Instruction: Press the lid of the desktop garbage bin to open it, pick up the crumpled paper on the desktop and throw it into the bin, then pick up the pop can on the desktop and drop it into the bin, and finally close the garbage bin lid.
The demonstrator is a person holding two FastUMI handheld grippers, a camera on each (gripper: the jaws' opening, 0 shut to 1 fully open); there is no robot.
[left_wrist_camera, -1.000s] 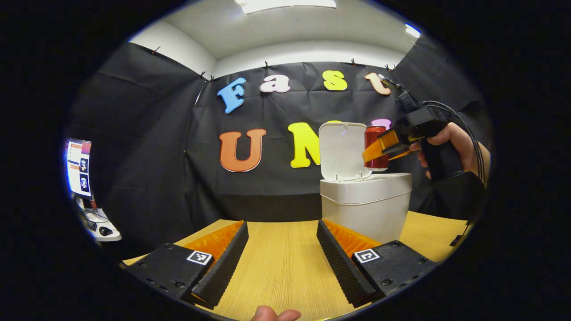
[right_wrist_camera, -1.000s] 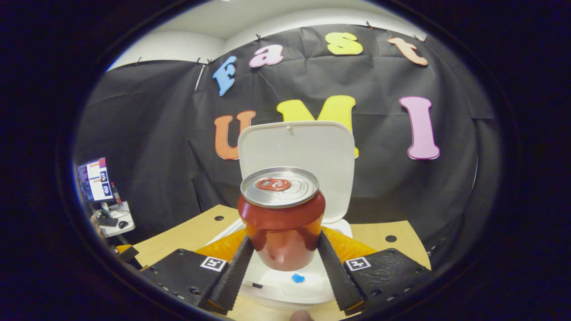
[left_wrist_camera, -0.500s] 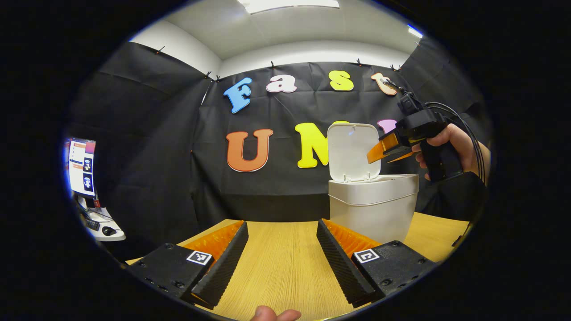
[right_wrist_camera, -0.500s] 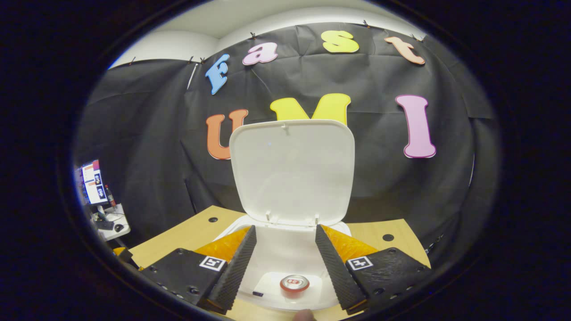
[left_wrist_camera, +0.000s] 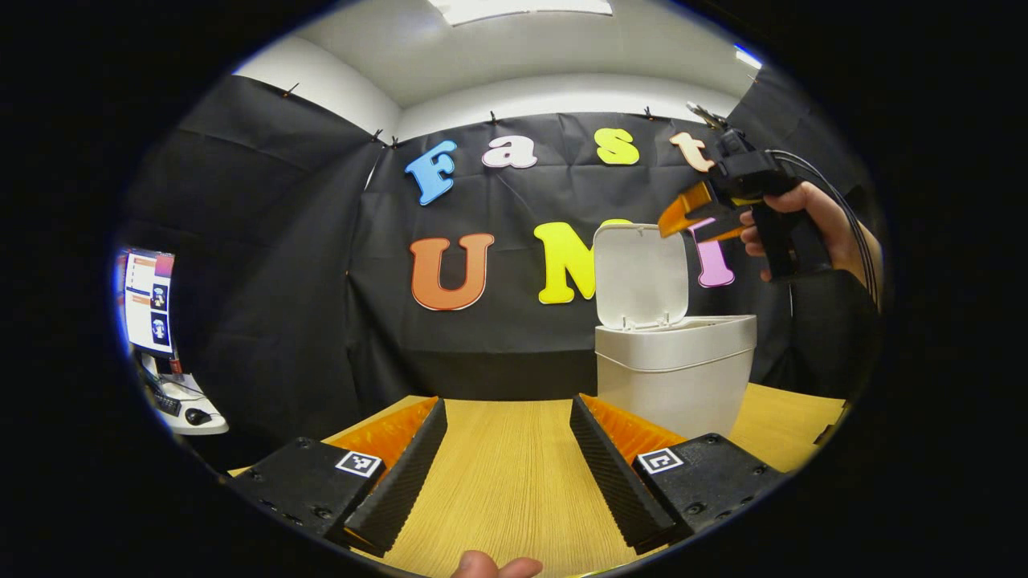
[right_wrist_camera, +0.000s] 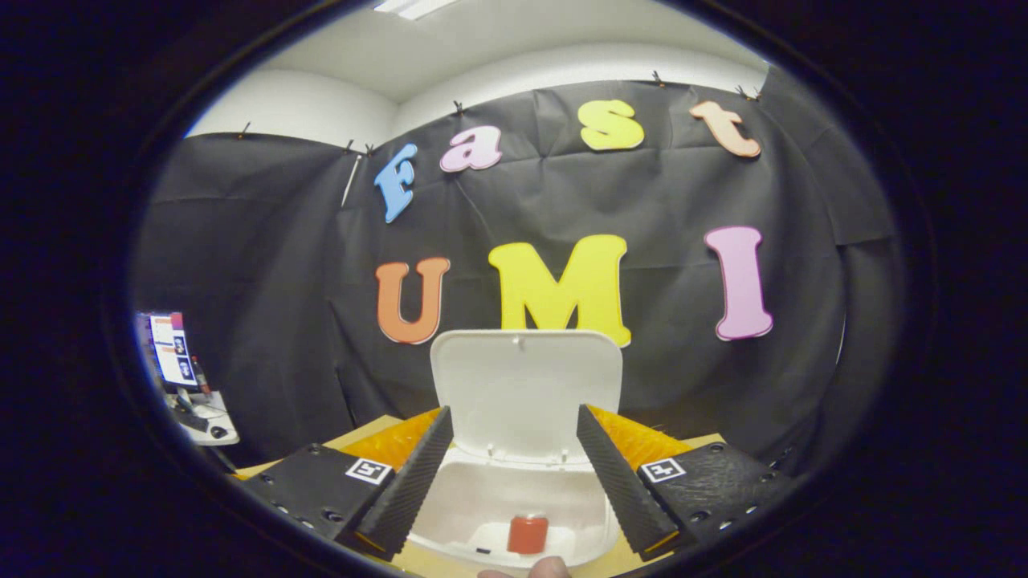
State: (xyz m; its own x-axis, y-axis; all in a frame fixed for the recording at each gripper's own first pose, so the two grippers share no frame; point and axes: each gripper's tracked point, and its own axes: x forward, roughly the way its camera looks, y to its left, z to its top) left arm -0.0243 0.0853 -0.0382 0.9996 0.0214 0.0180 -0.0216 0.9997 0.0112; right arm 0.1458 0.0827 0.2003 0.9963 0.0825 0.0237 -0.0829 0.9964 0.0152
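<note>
- Left gripper (left_wrist_camera: 507,461): low over the table (left_wrist_camera: 514,482), jaws spread wide, nothing between them. Inner faces are ribbed, with a sawtooth profile; square marker tags sit on the blocky finger bases.
- Table: pale wood-grain laminate, grain running away from the camera.
- Garbage bin (left_wrist_camera: 671,377): smooth white plastic, a rounded-rectangle tub with a stepped collar, standing on the table beyond the left gripper's right-hand finger. Lid (left_wrist_camera: 641,275) is hinged up, roughly vertical, a flat panel with rounded corners.
- Right gripper (left_wrist_camera: 697,223): held in a hand (left_wrist_camera: 811,229) above and beside the lid's top edge, cables trailing from its rear.
- Right gripper view: right gripper (right_wrist_camera: 514,474) jaws wide apart and empty, looking down into the open bin (right_wrist_camera: 450,514); same ribbed faces.
- Pop can (right_wrist_camera: 528,534): red cylinder with a metallic top, upright on the bin's floor, apart from both fingers.
- Crumpled paper: cannot tell where it lies.
- Far left: a lit monitor (left_wrist_camera: 146,301) on a white stand.
</note>
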